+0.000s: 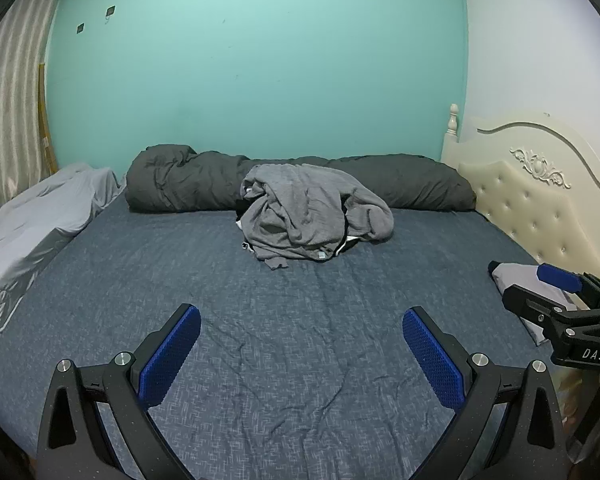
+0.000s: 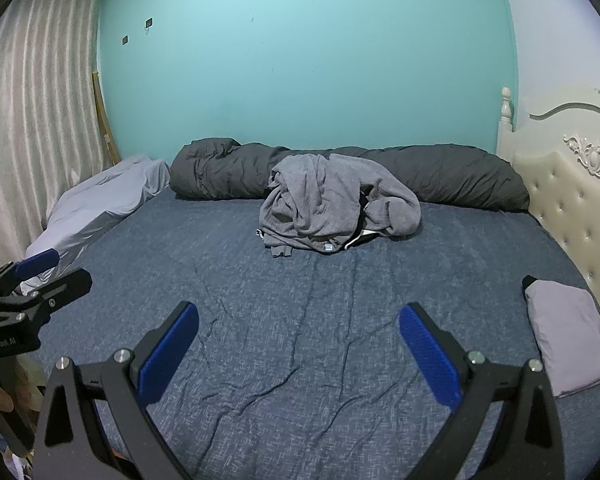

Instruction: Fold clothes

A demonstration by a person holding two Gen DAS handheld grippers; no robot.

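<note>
A crumpled pile of grey clothes (image 1: 312,214) (image 2: 336,210) lies toward the far side of the blue bed sheet (image 1: 284,320) (image 2: 300,320), leaning against a rolled dark duvet. My left gripper (image 1: 302,354) hovers over the near part of the sheet, open, with nothing between its blue pads. My right gripper (image 2: 298,354) is likewise open and empty, well short of the pile. The right gripper (image 1: 540,286) also shows at the right edge of the left wrist view, and the left gripper (image 2: 50,270) at the left edge of the right wrist view.
A dark grey rolled duvet (image 1: 400,180) (image 2: 460,178) runs along the teal wall. A light grey pillow (image 1: 40,224) (image 2: 100,196) lies at the left by the curtain. A folded lilac garment (image 2: 568,336) sits at the right near the cream headboard (image 1: 540,208) (image 2: 572,208).
</note>
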